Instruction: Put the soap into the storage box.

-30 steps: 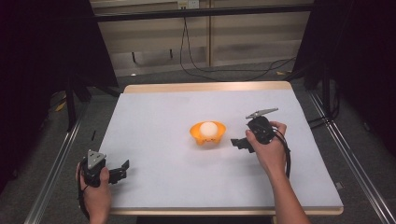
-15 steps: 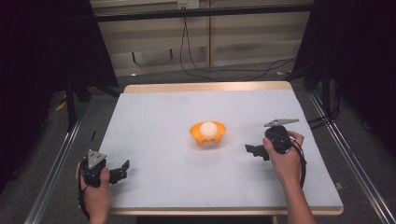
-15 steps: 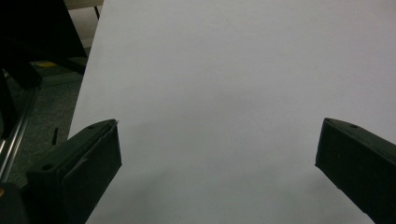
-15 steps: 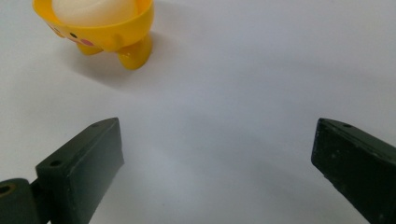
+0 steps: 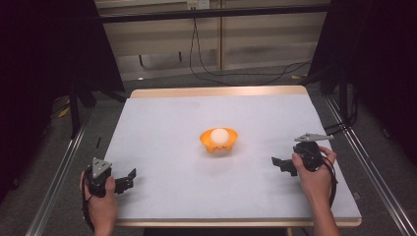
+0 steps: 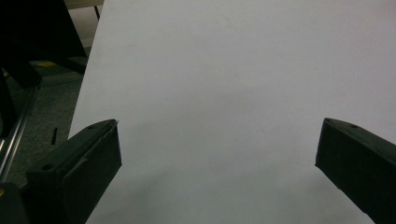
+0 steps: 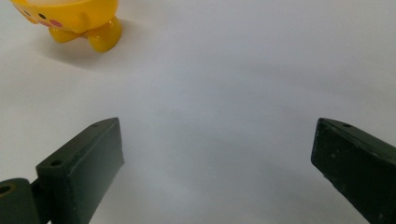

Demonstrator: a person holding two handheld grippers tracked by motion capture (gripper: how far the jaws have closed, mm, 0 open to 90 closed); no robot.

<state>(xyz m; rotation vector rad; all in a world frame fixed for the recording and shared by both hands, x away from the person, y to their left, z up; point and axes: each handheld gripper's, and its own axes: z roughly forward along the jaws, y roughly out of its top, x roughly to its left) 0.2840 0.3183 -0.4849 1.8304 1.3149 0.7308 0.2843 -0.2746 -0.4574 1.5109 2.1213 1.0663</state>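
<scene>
Looking down, we see a small orange footed bowl (image 5: 219, 142) holding a white ball (image 5: 219, 136) mid-table (white surface (image 5: 172, 123)). Left gripper (image 5: 129, 178) and right gripper (image 5: 278, 164) sit well apart from it, both jaws spread wide, empty.

A white desk (image 5: 162, 128) with a pale wooden edge is seen at centre — flanked by metal rails (image 5: 56, 177). Black cables (image 5: 206, 59) are draped over the grey floor (image 5: 162, 81) behind it.

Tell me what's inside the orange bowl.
A white ball sits in the bowl, its top rising above the rim. The ball hides the bowl's floor, so anything beneath it cannot be seen.
</scene>
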